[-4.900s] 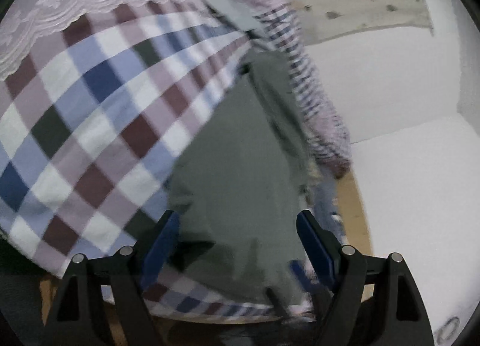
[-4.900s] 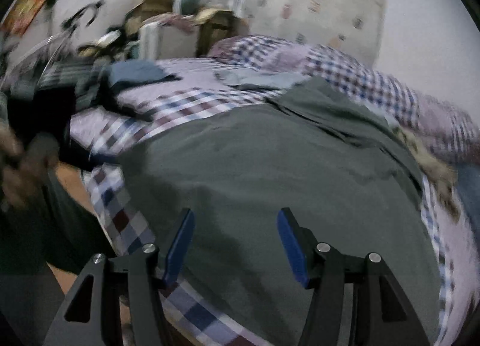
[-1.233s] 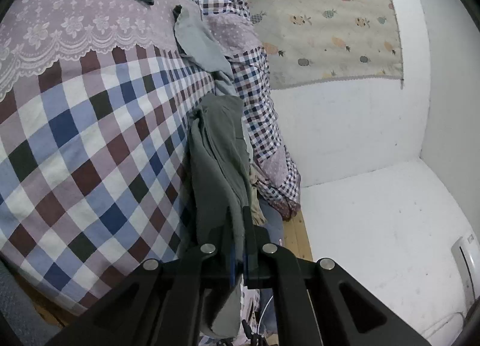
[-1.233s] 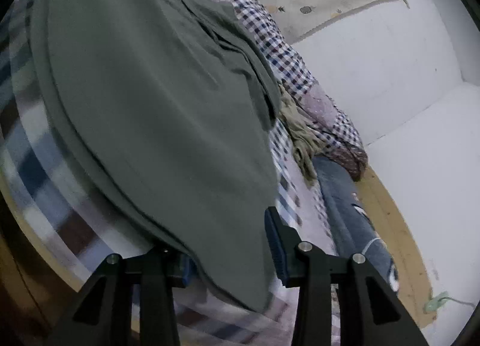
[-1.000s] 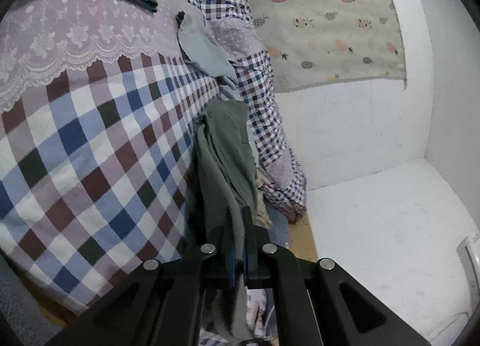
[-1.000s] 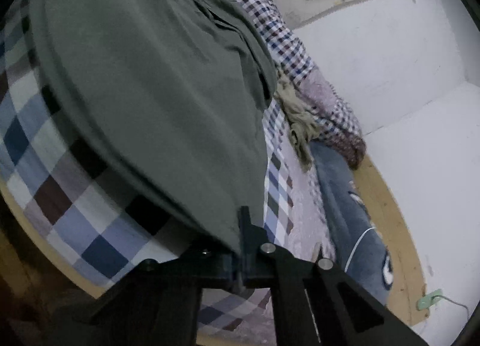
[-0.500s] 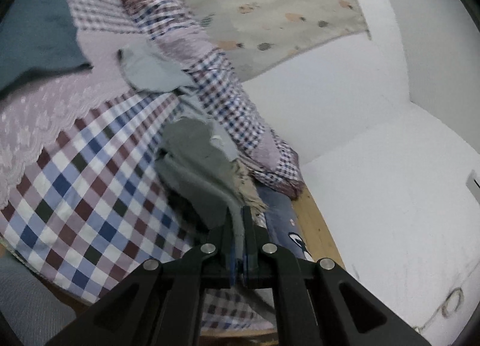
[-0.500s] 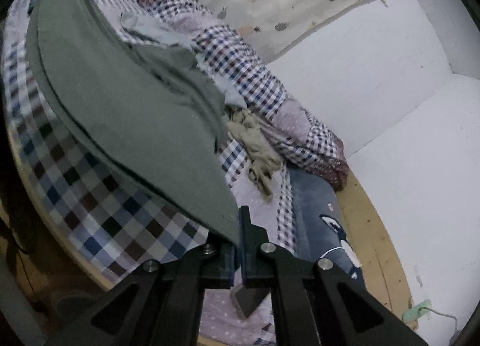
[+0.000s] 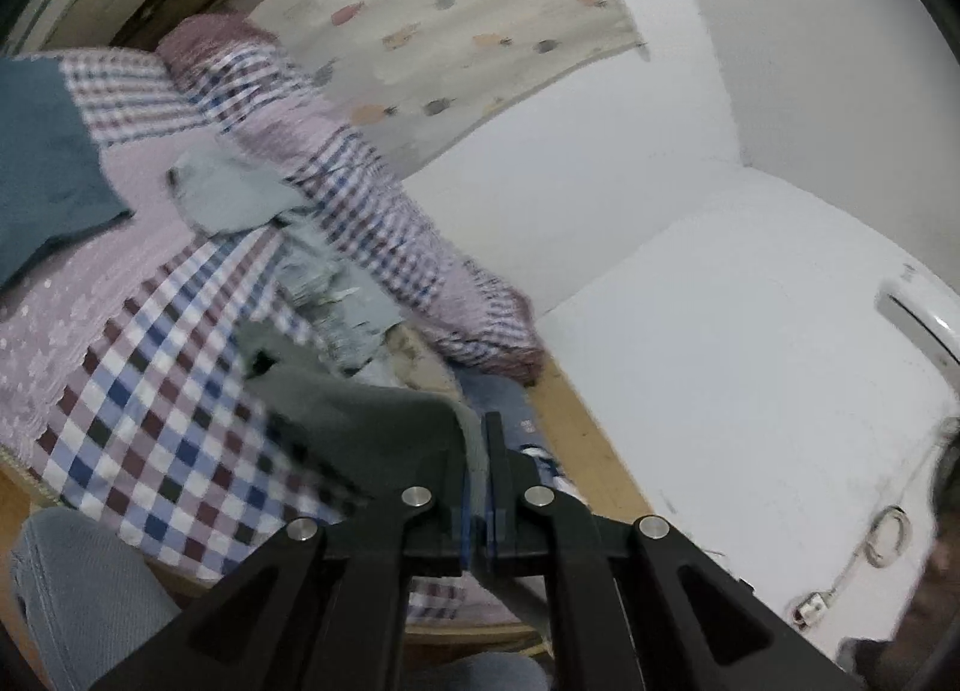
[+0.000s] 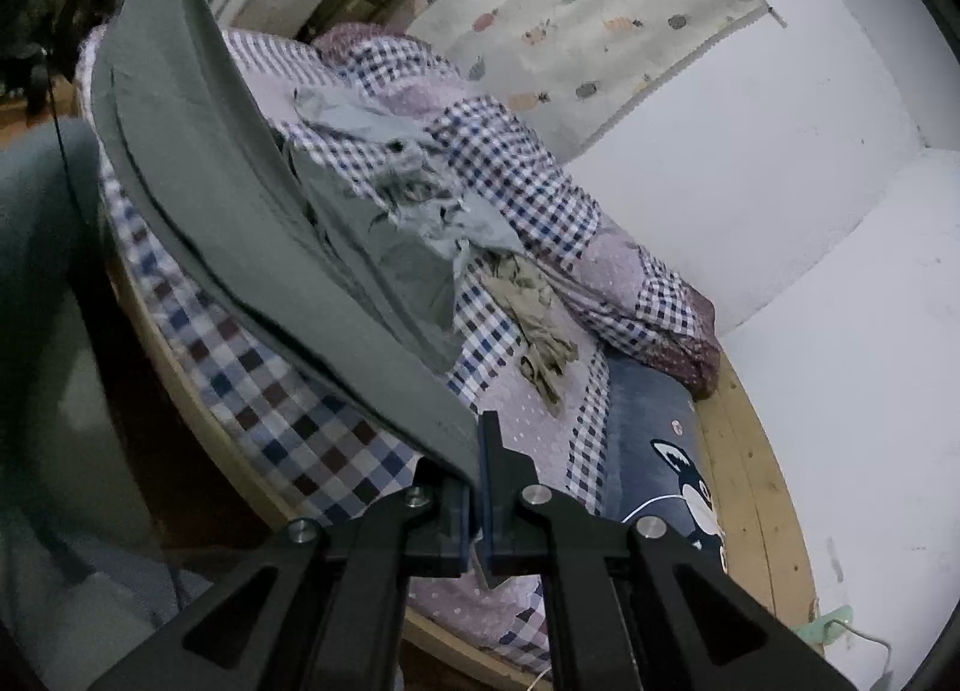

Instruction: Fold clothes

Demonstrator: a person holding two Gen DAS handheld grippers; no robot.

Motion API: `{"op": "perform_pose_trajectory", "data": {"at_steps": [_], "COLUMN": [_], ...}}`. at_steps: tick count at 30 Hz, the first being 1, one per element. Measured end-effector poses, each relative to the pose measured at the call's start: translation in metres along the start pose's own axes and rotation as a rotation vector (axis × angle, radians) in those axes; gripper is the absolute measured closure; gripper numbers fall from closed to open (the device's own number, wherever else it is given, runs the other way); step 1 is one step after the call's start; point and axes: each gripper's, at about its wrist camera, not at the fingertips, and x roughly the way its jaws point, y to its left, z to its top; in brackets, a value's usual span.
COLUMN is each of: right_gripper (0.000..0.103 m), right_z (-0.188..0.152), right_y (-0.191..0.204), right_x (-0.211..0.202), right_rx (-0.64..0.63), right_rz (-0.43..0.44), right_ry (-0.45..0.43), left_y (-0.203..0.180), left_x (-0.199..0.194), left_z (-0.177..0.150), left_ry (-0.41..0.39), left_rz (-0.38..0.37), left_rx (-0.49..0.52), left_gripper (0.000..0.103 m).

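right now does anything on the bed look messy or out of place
Yes. Beside the green garment both grippers hold up, a grey-blue garment and a tan one lie crumpled and unfolded on the checked sheet, against the bunched quilt. Nothing looks torn or spilled.

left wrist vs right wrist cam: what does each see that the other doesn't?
Only left wrist: a dark teal cloth on the bed and a white appliance at the right edge.

Only right wrist: a crumpled khaki garment, a navy cushion with a cartoon animal face, and clutter past the bed.

Both: the dark green garment clamped in each shut gripper, left gripper, right gripper, the checked bedspread, and the fruit-print wall cloth.
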Motion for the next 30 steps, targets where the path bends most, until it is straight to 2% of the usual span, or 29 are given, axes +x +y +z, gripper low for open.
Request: {"op": "perform_pose_trajectory", "data": {"at_steps": [2,4,5,9,13,22,30], "right_gripper": [0.103,0.103,0.103,0.103,0.103,0.103,0.103], "right_z": [0.002,0.005,0.006,0.006,0.003,0.014,0.032], "right_y": [-0.009,-0.02,-0.024,-0.03,-0.027,-0.039,-0.054], "right_x": [-0.021,-0.045,-0.053,-0.04,-0.012,0.058,0.142], "right_rx": [0.016,0.039,0.05,0.072,0.081,0.091,0.091], "right_rz": [0.01,0.019,0.025,0.062,0.106,0.149,0.218], "right_ry": [-0.034,-0.084,-0.101,-0.098,-0.047,-0.005,0.055], "left_y": [-0.018,-0.024,-0.023,-0.003,0.015,0.045,0.082], "left_x": [-0.013,-0.016,-0.015,0.005,0.031,0.09,0.166], "left_z": [-0.001,-0.001,-0.001,0.001,0.006,0.029,0.06], "left_ry": [-0.008,0.003,0.013,0.055,0.101,0.185,0.277], "left_rz": [-0.036,-0.042,-0.032,0.032,0.074,0.155,0.281], "left_rx": [0.051,0.069,0.068,-0.002,-0.047,-0.116,-0.129], "left_gripper": [0.102,0.102,0.102,0.102,0.102,0.102,0.102]}}
